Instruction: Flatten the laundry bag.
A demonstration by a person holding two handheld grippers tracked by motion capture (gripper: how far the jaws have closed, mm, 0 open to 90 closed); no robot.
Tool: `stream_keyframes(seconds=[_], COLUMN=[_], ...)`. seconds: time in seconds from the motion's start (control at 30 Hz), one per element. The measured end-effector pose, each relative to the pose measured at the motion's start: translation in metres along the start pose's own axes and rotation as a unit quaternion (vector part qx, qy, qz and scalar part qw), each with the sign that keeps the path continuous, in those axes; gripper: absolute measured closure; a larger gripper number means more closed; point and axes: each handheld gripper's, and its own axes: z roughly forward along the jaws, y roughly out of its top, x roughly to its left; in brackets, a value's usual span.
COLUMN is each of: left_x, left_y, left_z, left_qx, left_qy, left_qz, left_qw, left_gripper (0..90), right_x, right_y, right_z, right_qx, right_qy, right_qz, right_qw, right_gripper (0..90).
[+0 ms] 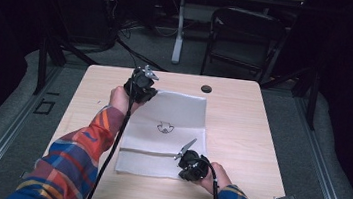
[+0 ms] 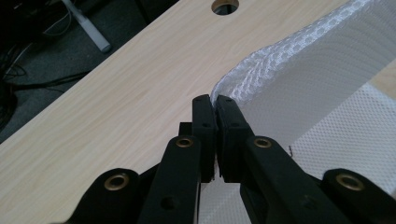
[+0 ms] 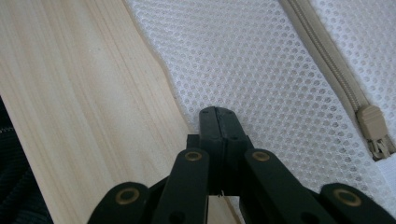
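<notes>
Two grippers are at work on one white mesh laundry bag (image 1: 165,133), and both have their jaws fully closed. Seen from its own camera, the left gripper (image 2: 215,100) pinches the far-left corner of the bag, and the mesh rises off the table (image 1: 242,122) in a soft curved fold right at the jaw tips. From above, that left gripper (image 1: 142,84) sits at the bag's far-left corner, just short of the small round hole (image 1: 206,89) in the tabletop, which lies beyond the bag's far edge. The right gripper (image 3: 218,114) is clamped on the bag's near edge; its tips meet on the mesh close to where the fabric ends and bare wood begins, so it seems to grip the hem, though the exact bite is hidden under the jaws. From above, that right gripper (image 1: 189,154) is at the bag's near-right part.

A beige zipper (image 3: 327,60) runs across the bag, its pull (image 3: 376,130) lying flat just right of the right gripper's tips. A small dark printed logo (image 1: 164,127) marks the bag's middle.

The bag looks very light, limp and thin. It will drape and sag wherever it is unsupported and may slide on the smooth wood. Corners and the sewn hem are the surest places to hold, since the open mesh alone could slip or snag.
</notes>
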Motion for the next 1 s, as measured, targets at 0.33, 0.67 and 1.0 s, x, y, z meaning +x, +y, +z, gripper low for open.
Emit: stream_keyframes(seconds=[0.33,0.67,1.0], left_x=[0.001,0.005,0.001], left_y=[0.011,0.020,0.016], left_z=[0.021,0.027,0.022], left_qx=[0.003,-0.009,-0.010], left_qy=[0.015,0.020,-0.009], left_qz=[-0.010,-0.031,-0.038], left_qw=[0.9998,0.9993,0.9992], left_gripper=[86.5,51.4,18.9], right_x=[0.000,-0.001,-0.002], right_y=[0.000,0.000,0.000], right_z=[0.000,0.000,0.000], right_qx=[-0.001,-0.002,-0.004], right_qy=[-0.002,0.001,0.008], right_qz=[0.000,0.001,0.003], right_qw=[1.0000,1.0000,1.0000], right_gripper=[90.0,90.0,83.4])
